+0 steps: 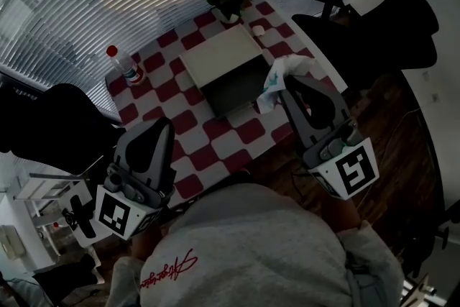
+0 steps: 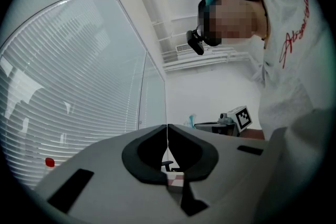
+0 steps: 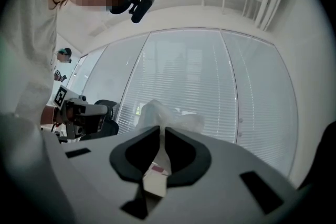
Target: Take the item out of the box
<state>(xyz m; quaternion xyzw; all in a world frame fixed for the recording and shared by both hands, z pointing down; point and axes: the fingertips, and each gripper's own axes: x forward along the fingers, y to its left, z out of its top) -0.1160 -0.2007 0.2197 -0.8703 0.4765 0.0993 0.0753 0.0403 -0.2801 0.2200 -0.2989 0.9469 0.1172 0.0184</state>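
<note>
Item (image 1: 279,77) — white, crinkled plastic — hangs pinched in my right claw (image 1: 286,86) beside the box (image 1: 219,54), to clear its wall; left claw (image 1: 167,124) closed, empty.

The head view looks steeply down on the checkered table (image 1: 169,91), with the left gripper (image 1: 167,124) and right gripper (image 1: 286,86) close beneath it. Each gripper view sits just behind its own fingers (image 3: 134,155), apparently tilted up toward the window blinds (image 2: 63,76). The head and right gripper views share the white bag (image 1: 277,74) between the right fingers.
</note>
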